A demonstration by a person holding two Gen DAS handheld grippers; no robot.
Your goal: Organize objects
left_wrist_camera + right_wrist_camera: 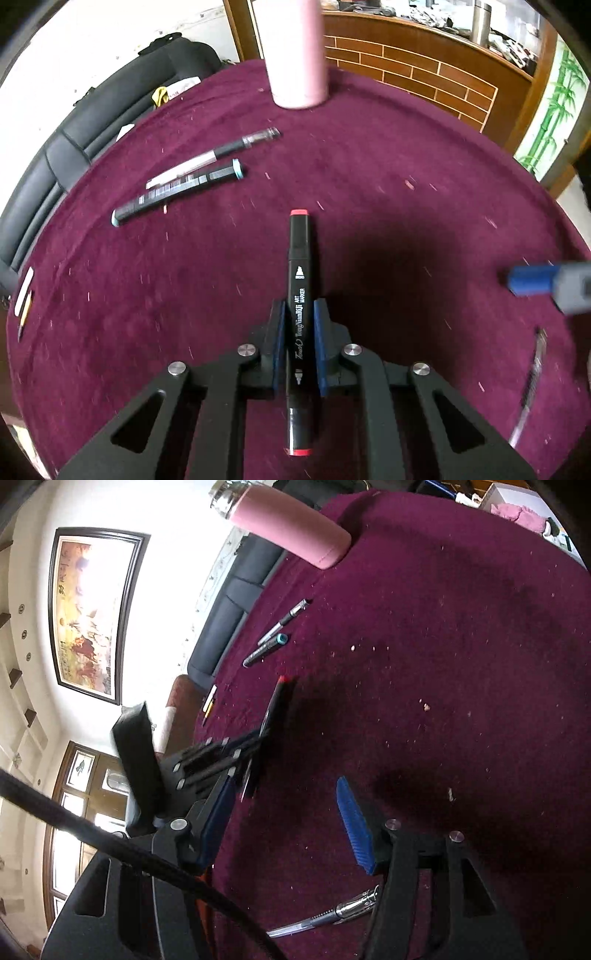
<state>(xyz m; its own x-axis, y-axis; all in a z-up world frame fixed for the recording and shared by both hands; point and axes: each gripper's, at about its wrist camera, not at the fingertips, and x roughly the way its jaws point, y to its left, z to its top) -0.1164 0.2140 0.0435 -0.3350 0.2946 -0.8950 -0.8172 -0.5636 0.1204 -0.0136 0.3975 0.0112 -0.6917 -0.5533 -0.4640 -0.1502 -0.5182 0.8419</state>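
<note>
markers: 2 (pixel 301 325) (pixel 177 192) | pens: 2 (pixel 214 155) (pixel 532 384) | pink flask (pixel 295 55): 1, contents unseen | L tongs (pixel 300 347) clamped on red-capped marker | R tongs (pixel 288 823) apart, empty

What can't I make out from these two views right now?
- Pink bottle: top cut off by the left wrist view's edge.
- Red-capped marker: whether lifted; the left gripper covers the contact.
- Silver pen: right gripper frame hides one end.
</note>
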